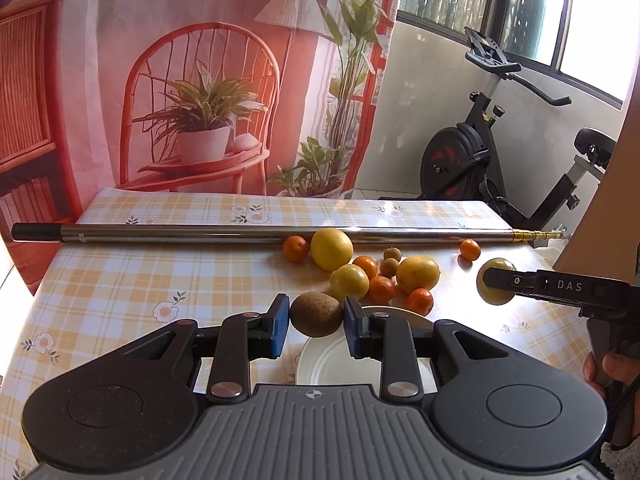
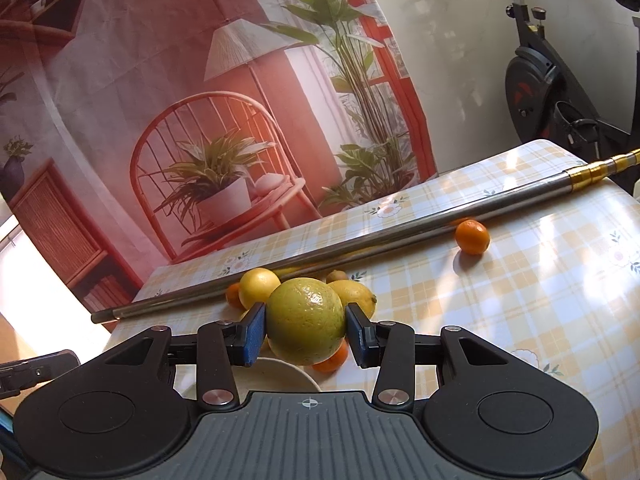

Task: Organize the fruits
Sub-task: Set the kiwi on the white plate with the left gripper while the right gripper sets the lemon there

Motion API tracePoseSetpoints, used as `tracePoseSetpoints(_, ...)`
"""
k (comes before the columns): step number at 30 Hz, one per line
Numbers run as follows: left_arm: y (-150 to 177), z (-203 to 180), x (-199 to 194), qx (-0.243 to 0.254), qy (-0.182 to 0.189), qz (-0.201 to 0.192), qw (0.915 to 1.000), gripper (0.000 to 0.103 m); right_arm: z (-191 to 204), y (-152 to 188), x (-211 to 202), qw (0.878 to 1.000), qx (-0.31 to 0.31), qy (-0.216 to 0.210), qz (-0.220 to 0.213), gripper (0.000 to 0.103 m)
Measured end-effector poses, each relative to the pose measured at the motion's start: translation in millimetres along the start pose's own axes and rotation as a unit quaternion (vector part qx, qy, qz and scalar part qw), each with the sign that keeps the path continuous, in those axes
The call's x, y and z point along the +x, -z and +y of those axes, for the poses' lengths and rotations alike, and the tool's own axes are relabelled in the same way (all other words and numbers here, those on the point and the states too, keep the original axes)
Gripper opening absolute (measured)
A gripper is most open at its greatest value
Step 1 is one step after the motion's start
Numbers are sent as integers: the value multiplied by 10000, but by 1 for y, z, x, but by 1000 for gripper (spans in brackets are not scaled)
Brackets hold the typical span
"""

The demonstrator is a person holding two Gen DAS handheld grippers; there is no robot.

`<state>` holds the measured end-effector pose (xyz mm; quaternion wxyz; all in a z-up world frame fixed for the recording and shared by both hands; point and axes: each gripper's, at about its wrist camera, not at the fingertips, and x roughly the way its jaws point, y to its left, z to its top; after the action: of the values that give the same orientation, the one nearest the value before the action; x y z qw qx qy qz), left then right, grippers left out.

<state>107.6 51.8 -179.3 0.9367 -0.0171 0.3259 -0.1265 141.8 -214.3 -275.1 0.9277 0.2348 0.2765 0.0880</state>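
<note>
My left gripper (image 1: 316, 316) is shut on a brown kiwi (image 1: 316, 314) and holds it over the far rim of a white plate (image 1: 340, 364). My right gripper (image 2: 306, 328) is shut on a yellow-green lemon (image 2: 306, 320), held above the table; it also shows at the right of the left wrist view (image 1: 496, 286). A pile of fruit lies behind the plate: yellow lemons (image 1: 332, 249), small oranges (image 1: 381, 289) and small brown fruits (image 1: 389, 267). One orange (image 2: 473, 237) lies apart to the right, near the pole.
A long metal pole (image 1: 256, 234) lies across the checked tablecloth (image 1: 120, 280) behind the fruit. A printed curtain backdrop hangs beyond the table's far edge. An exercise bike (image 1: 480, 152) stands to the right, off the table.
</note>
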Motion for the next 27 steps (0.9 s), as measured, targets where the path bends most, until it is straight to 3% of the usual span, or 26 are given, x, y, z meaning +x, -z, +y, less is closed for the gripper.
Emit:
tracePoseSetpoints(5,13,1,23,-95,346,384,9986,31,16,22,4,9989,-238,82,406,39)
tracePoseSetpoints(13,36,7,60,-65,460,920,9947,31,30,51,23,9930,-613,238,985,39)
tracePoseSetpoints(27,53,-16,84,673,390,1120,9907,31,36,71,48,9858,-942,288,1360,39)
